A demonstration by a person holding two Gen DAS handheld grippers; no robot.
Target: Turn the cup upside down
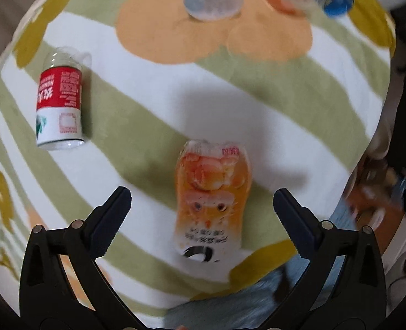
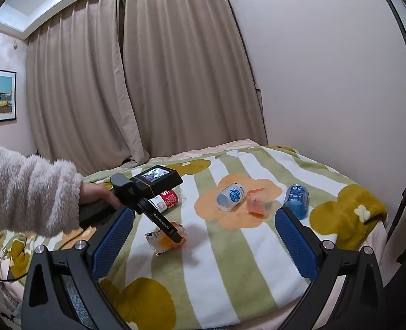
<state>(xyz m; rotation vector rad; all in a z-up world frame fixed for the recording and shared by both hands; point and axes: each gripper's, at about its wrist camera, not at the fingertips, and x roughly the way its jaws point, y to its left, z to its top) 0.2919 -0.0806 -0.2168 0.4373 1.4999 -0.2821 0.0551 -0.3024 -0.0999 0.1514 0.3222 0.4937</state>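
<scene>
The orange printed cup (image 1: 212, 206) lies on its side on the striped blanket (image 1: 153, 104) at lower centre of the left wrist view, between the left gripper (image 1: 203, 206)'s widely spread fingers (image 1: 112, 214), which touch nothing. At lower centre of the right wrist view the right gripper (image 2: 203, 236) is likewise spread wide and empty, above the blanket, well short of the cup (image 2: 165, 239). A red-labelled cup (image 1: 60, 104) lies at left
</scene>
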